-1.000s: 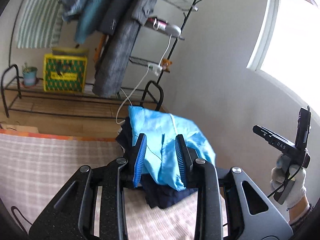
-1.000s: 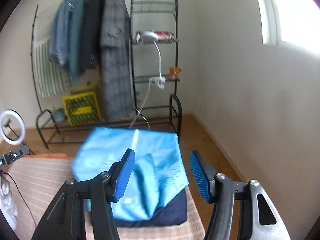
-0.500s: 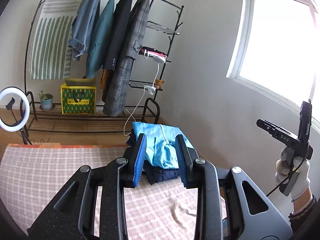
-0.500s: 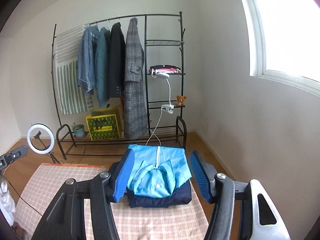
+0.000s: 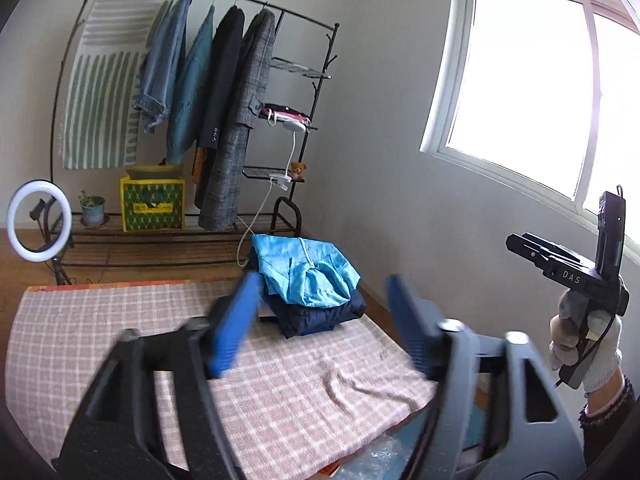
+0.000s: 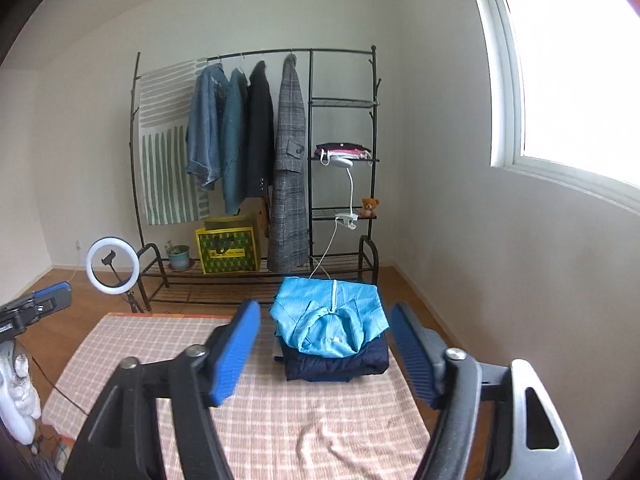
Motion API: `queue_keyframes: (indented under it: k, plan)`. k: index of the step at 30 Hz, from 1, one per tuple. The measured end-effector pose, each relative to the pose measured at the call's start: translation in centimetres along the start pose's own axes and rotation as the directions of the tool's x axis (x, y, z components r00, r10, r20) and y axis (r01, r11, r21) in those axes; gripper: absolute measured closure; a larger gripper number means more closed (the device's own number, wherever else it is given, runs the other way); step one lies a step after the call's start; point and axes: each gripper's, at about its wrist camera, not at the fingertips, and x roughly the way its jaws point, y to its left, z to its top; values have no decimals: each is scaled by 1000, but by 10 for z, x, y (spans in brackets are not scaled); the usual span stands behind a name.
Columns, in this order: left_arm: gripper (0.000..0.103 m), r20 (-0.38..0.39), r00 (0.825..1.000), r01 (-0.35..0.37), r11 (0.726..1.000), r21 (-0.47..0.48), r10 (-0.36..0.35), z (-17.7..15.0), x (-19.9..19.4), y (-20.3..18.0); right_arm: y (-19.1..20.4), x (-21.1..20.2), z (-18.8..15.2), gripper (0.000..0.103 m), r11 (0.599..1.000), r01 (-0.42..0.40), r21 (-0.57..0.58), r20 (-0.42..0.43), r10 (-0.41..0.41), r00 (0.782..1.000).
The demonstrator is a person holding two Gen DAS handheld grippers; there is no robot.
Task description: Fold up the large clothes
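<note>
A folded light blue jacket (image 5: 304, 272) (image 6: 330, 318) lies on top of a folded navy garment (image 5: 320, 314) (image 6: 340, 364), at the far right corner of the pink checked cloth (image 5: 120, 320) (image 6: 132, 356). My left gripper (image 5: 322, 280) hovers well back from the pile, its jaws opening with nothing between them. My right gripper (image 6: 324, 306) is also back from the pile, jaws opening and empty. A gloved hand (image 5: 584, 344) holds the right gripper at the edge of the left wrist view.
A black clothes rack (image 6: 312, 120) with hanging jackets stands behind the cloth by the wall. A ring light (image 6: 113, 266), a yellow crate (image 6: 228, 250) and a plant pot (image 6: 178, 256) sit at floor level. The cloth has a wrinkle (image 6: 332, 436) near me.
Both grippers have drawn back and up from the folded pile, which now looks smaller and farther off. Both pairs of jaws stand wider than before.
</note>
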Motion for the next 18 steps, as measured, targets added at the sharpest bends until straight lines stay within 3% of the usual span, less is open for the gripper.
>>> queue_keyframes:
  k: [3, 7, 11, 18]
  plan:
    - [23, 5, 1000, -28, 999, 47, 28, -18, -17, -8, 11, -22, -15, 18, 1000, -14, -25, 13, 14, 1000]
    - [7, 15, 997, -79, 991, 111, 78, -45, -33, -17, 20, -43, -33, 1, 999, -20, -33, 34, 21, 999]
    - [1, 23, 993, -121, 978, 169, 119, -72, -45, -24, 33, -57, -52, 0, 999, -10, -54, 52, 13, 999]
    - [0, 8, 986, -165, 973, 161, 166, -101, -49, -17, 43, -46, -80, 0, 999, 8, -37, 39, -6, 999]
